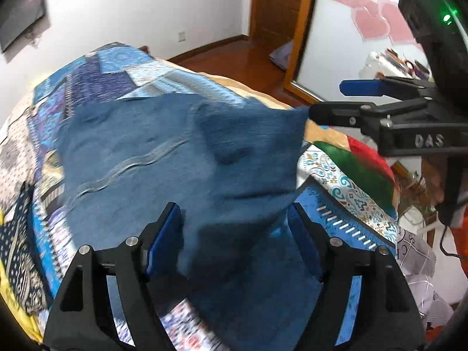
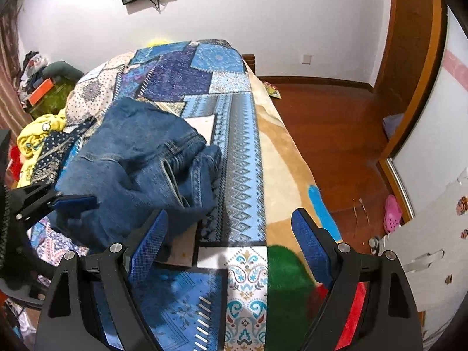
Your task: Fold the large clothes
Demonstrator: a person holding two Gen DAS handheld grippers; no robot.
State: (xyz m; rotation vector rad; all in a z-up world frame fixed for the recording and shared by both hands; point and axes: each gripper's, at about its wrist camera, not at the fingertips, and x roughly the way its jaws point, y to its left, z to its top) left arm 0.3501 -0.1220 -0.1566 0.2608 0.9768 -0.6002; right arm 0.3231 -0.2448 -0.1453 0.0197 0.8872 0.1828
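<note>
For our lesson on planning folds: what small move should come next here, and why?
Probably close the left hand-held gripper on the jeans: denim already lies between its open fingers, and the jeans lie bunched on the bed.

jeans (image 2: 140, 158) are thick denim, matt and kinda rough, with paler stitched seams. quilt (image 2: 204, 82) under them is smooth printed cotton patchwork, and the tan blanket (image 2: 280, 158) beside it looks soft and fuzzy. both grippers, left (image 1: 234, 234) and right (image 2: 231, 242), are matt black plastic with shiny metal pins, and the blue pads (image 2: 149, 245) have a fine grid texture. floor (image 2: 336, 122) is glossy reddish wood, door (image 1: 275, 5) is smooth varnished wood too
</note>
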